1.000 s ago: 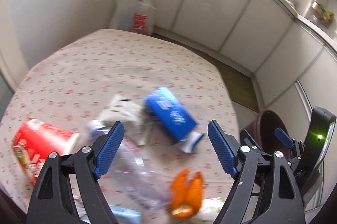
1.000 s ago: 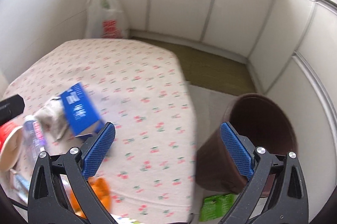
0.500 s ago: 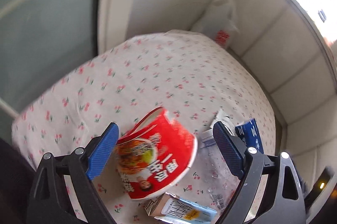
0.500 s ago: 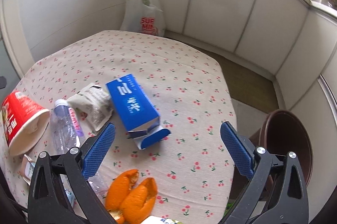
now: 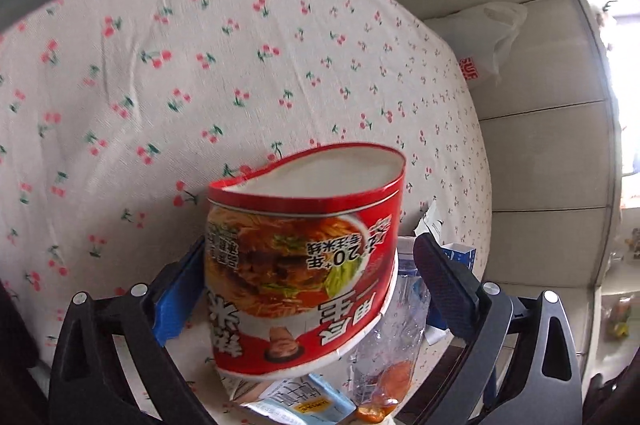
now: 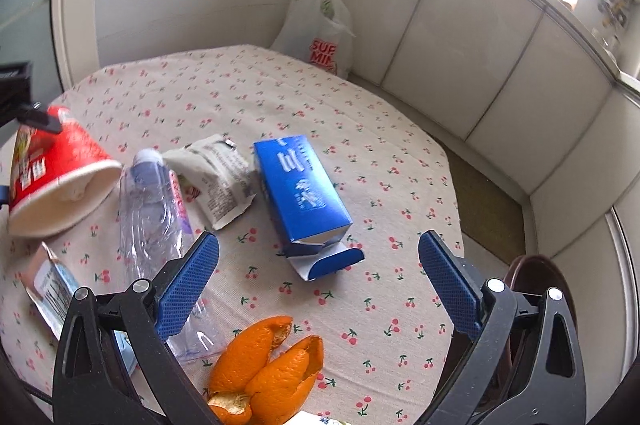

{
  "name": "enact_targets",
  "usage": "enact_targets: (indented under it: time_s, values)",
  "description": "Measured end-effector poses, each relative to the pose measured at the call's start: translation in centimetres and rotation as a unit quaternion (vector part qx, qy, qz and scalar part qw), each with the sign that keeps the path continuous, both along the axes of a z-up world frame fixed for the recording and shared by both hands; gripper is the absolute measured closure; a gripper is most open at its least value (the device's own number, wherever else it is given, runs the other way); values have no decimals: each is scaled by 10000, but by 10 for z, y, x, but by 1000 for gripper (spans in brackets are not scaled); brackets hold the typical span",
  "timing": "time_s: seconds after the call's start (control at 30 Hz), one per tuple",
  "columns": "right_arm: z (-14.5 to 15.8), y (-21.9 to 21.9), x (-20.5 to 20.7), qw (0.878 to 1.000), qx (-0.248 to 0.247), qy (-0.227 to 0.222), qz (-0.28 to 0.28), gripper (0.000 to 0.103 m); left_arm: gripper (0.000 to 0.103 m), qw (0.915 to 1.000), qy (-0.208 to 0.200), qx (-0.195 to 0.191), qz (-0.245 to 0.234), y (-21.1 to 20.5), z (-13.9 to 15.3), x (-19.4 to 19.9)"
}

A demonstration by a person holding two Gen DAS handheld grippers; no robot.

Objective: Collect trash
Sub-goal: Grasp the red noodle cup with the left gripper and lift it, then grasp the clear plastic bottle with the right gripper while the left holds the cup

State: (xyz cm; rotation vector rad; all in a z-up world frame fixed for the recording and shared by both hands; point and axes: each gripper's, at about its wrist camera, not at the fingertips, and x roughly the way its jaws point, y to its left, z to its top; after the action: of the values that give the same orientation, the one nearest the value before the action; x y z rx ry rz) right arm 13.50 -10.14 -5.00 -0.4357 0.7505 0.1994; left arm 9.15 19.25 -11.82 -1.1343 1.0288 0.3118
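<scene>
Red noodle cup (image 5: 304, 261) at lower centre of left view, squashed between left gripper (image 5: 308, 281) pads, right gripper (image 6: 316, 289) spread wide, holding nothing, above orange peel (image 6: 268, 373), blue carton (image 6: 300, 193) mid-frame on cherry-print tablecloth (image 6: 380, 185).

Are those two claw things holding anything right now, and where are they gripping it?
The left gripper squeezes the red paper noodle cup across its side walls, denting its rim. The right gripper holds nothing.

Black tongs (image 6: 319, 281), blue textured pads (image 6: 188, 284)
</scene>
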Motion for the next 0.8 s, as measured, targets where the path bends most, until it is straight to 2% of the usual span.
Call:
enact_targets:
  time_s: [0.1,0.13,0.17,0.33,0.47,0.6,0.7,0.8]
  values:
    - [-6,2,1,9999,-52,90,38,7,8,9982,-26,-576,-187,-7,-19,11]
    - [-8,1,2,9999,-33,158,54,7,12,9972,-45,-712,-216,-9,-23,12]
    - [-10,1,4,9998,3,212,63,7,23,9966,-115,-749,-313,-11,-25,15]
    - [-14,-4,14,9973,436,581,114,7,39,9938,-681,-245,-845,-16,-3,28]
    - [-19,-2,20,9862,1054,1203,425,7,42,9865,-1093,178,-1207,-14,15,31]
    - [-20,18,22,9797,1081,1428,899,7,43,9744,-1448,777,-1535,-19,31,30]
    - [-22,37,36,9705,1233,1798,1030,7,43,9707,-1570,808,-1630,-16,34,31]
    - [-31,53,49,9554,1455,2350,1042,7,43,9701,-1616,763,-1643,-14,36,31]
